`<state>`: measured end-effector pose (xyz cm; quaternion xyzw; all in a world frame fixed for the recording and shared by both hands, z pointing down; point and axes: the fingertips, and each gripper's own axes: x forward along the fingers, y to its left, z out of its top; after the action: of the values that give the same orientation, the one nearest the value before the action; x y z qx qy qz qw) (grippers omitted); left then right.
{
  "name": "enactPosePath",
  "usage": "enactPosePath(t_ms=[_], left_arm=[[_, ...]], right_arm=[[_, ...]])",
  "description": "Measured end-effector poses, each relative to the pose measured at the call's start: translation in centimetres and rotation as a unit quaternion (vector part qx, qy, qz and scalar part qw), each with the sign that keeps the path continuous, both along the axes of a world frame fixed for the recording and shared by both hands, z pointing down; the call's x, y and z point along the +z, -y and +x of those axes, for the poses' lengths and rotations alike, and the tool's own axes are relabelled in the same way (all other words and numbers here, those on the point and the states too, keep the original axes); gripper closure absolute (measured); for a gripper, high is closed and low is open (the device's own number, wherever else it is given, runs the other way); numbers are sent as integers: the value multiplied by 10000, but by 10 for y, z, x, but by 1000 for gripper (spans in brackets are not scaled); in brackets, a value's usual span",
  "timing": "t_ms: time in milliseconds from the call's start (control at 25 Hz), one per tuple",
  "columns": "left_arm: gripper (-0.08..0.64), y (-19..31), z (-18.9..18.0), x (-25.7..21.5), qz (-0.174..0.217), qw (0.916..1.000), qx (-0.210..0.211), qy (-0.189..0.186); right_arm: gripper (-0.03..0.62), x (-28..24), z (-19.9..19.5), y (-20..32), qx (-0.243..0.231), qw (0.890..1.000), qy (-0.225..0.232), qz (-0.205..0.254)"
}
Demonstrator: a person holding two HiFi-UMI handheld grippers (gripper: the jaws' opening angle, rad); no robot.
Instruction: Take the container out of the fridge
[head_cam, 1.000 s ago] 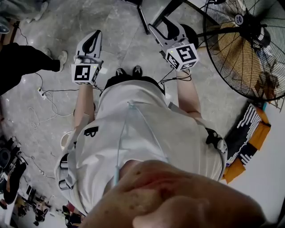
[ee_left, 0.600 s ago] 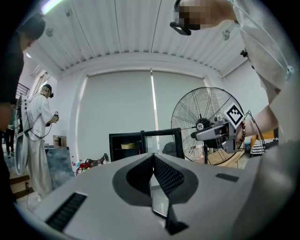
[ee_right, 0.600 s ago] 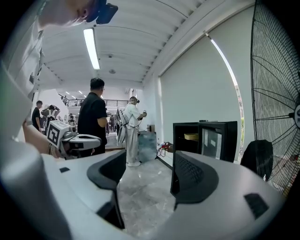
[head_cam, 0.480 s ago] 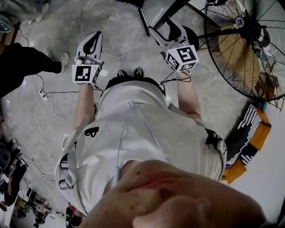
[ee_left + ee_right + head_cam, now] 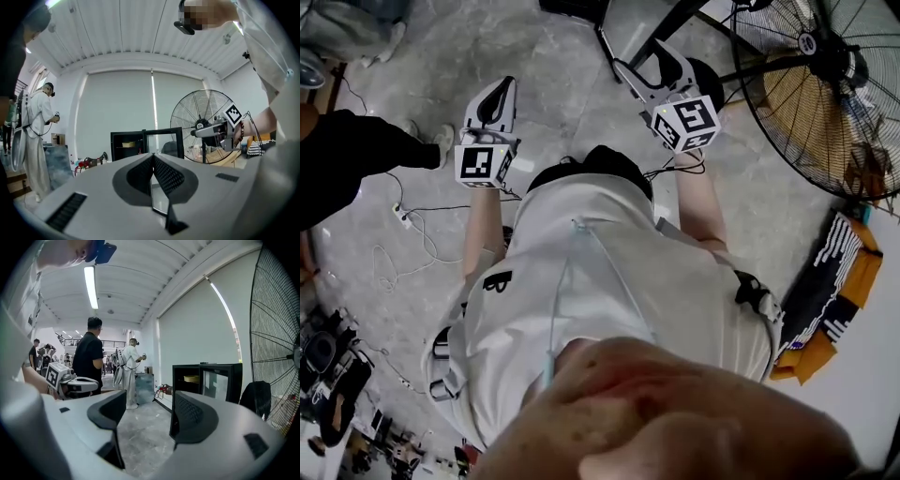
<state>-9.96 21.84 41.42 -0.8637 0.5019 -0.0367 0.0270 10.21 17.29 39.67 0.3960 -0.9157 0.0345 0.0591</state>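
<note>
In the left gripper view a black fridge (image 5: pixel 140 146) stands across the room with its glass door swung open. A pale yellow container (image 5: pixel 127 144) sits on its upper shelf. The right gripper view shows the same fridge (image 5: pixel 206 380) and container (image 5: pixel 191 378) ahead on the right. My left gripper (image 5: pixel 502 87) is shut with nothing in it, its pads meeting (image 5: pixel 152 159). My right gripper (image 5: pixel 643 58) is open and empty (image 5: pixel 147 404); its jaws have just been opening. Both grippers are held in the air, far from the fridge.
A large standing fan (image 5: pixel 825 94) is close on my right (image 5: pixel 201 126). Cables (image 5: pixel 412 234) trail over the grey floor on the left. A bystander in black (image 5: pixel 91 357) and one in white (image 5: pixel 129 366) stand to the left of the fridge.
Both grippers have shifted slightly forward over the floor. The shoes seen below the torso earlier are now hidden. The bystander's dark leg at the left has moved.
</note>
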Motion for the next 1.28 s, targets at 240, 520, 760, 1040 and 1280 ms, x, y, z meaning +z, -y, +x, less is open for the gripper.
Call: enactPosePath(t_ms=[240,520,760,1040,1280], left_arm=[[551,12,-8,7,-90,9998,127,79],[551,51,-15,10,-11,9998,177,47],[551,114,-17,10,-15,9998,121,-167],[551,184,-2,0,51,9994,335,12],[551,241,-9,2,-75,9996,267,-29]], right_arm=[[279,11,-12,8,25,9999,63,-142],[279,6,-25,48,43,9996,-241,105],[280,-5,-29,106,106,9971,-659,361],[281,-16,-34,168,68,9993,-297,230],[281,-16,-46,215,-30,9972,-702,253]])
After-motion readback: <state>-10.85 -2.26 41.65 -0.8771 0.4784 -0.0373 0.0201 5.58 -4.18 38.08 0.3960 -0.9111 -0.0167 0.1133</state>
